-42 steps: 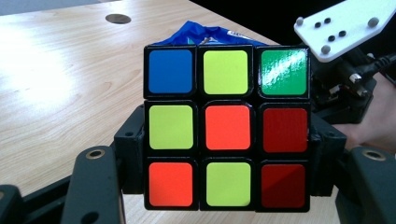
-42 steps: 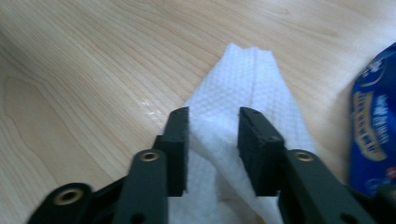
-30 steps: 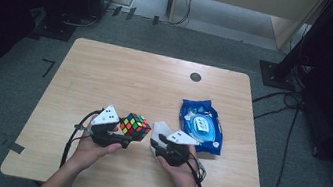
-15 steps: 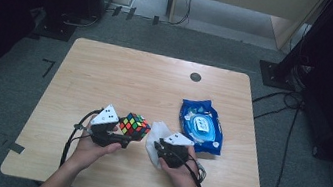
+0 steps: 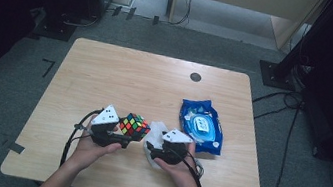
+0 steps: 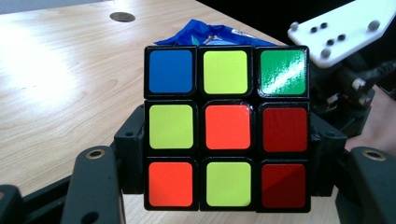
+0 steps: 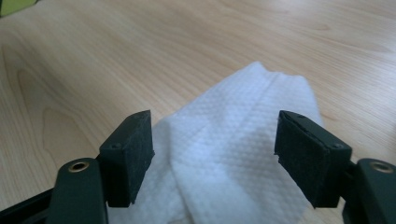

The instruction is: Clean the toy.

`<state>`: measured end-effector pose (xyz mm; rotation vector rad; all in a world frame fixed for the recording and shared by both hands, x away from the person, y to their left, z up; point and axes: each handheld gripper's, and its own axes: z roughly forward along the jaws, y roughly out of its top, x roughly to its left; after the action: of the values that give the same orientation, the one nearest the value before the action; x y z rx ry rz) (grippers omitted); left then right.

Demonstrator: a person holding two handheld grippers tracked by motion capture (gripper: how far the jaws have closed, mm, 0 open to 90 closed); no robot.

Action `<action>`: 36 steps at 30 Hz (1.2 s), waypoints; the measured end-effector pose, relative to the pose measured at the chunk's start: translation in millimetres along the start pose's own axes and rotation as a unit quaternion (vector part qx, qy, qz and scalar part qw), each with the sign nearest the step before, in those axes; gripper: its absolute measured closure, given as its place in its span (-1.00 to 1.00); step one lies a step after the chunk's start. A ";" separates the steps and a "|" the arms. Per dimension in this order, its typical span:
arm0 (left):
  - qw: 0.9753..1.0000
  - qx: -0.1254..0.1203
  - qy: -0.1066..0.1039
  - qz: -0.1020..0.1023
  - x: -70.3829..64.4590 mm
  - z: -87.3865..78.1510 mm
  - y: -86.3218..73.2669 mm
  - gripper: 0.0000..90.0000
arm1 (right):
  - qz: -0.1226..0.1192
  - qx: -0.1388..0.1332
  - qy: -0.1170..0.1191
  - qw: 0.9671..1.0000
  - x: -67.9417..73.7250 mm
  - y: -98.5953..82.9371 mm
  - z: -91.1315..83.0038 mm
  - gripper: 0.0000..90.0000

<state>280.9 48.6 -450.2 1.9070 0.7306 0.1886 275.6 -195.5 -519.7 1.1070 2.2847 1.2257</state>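
left gripper (image 5: 123, 136) clamps the scrambled multicoloured puzzle cube (image 5: 134, 126); right gripper (image 7: 212, 154) gapes over the crumpled white wipe (image 7: 233, 154) near the tabletop's front edge — a shallow pinch could miss it.

Lab: cabled floor (image 5: 297, 119), equipment stands (image 5: 279, 71)

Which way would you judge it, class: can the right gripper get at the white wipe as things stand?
Probably yes. The right gripper has its jaws open with the white wipe lying on the table between and just beyond them, nothing in the way. The cube sits clamped in the left gripper, off to the side.
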 end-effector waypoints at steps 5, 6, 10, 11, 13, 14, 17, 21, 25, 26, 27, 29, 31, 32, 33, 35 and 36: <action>1.000 0.002 0.000 0.000 -1.0 1.6 -0.8 -0.25 | -0.010 0.046 0.005 0.999 0.7 2.2 7.6 -0.38; 1.000 0.003 0.000 0.000 -1.1 1.6 -0.9 -0.25 | -0.010 0.046 0.005 0.999 0.7 2.2 7.6 -0.38; 1.000 0.003 0.000 0.002 -1.6 1.8 -1.1 -0.24 | -0.021 0.046 -0.008 0.999 1.6 1.5 6.6 -0.21; 1.000 0.003 -0.001 0.002 -1.9 1.7 -1.1 -0.25 | -0.017 0.041 -0.015 0.999 0.5 0.7 4.8 0.10; 1.000 0.002 -0.002 0.004 -2.5 1.5 -1.0 -0.25 | -0.016 0.037 -0.018 0.999 -0.2 0.1 3.6 0.27; 1.000 0.002 -0.002 0.004 -2.8 1.6 -1.1 -0.25 | -0.017 0.035 -0.019 0.999 -0.6 -0.7 2.5 0.38; 1.000 0.003 -0.002 0.005 -3.4 2.2 -1.6 -0.24 | -0.013 0.032 -0.032 0.999 -1.3 -2.9 -1.2 0.87; 1.000 0.007 0.000 0.012 -4.8 4.3 -3.6 -0.25 | -0.010 0.025 -0.039 0.999 -1.6 0.8 -8.4 0.91; 1.000 0.012 -0.002 0.027 -7.6 8.3 -6.2 -0.24 | 0.035 -0.067 -0.012 0.997 -2.8 22.2 -40.0 0.92; 0.999 0.013 -0.003 0.031 -8.7 9.5 -6.8 -0.24 | 0.042 -0.093 -0.001 0.995 -1.6 28.6 -49.7 0.92; 0.999 0.014 -0.004 0.034 -10.2 10.6 -7.4 -0.25 | 0.048 -0.115 0.014 0.992 0.6 34.9 -58.6 0.92; 0.999 0.017 -0.007 0.042 -13.6 13.1 -8.2 -0.24 | 0.047 -0.153 0.049 0.986 9.2 46.8 -74.6 0.91; 0.999 0.018 -0.012 0.047 -18.2 15.7 -8.9 -0.25 | 0.041 -0.170 0.071 0.982 18.2 53.2 -82.3 0.91; 0.999 0.018 -0.014 0.049 -20.7 17.0 -9.2 -0.25 | 0.037 -0.173 0.079 0.981 22.7 55.8 -83.8 0.91; 0.998 0.019 -0.017 0.052 -23.2 18.1 -9.2 -0.24 | 0.035 -0.174 0.091 0.980 29.3 57.6 -83.4 0.90; 0.998 0.020 -0.022 0.061 -28.1 19.8 -9.2 -0.25 | 0.039 -0.170 0.097 0.980 31.4 57.4 -82.1 0.90; 0.997 0.018 -0.024 0.067 -32.2 20.6 -9.1 -0.24 | 0.042 -0.169 0.095 0.980 32.2 55.4 -78.3 0.90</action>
<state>260.4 16.8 -461.3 1.9895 0.5769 0.2133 235.3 -196.8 -426.9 1.0037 2.0655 1.7430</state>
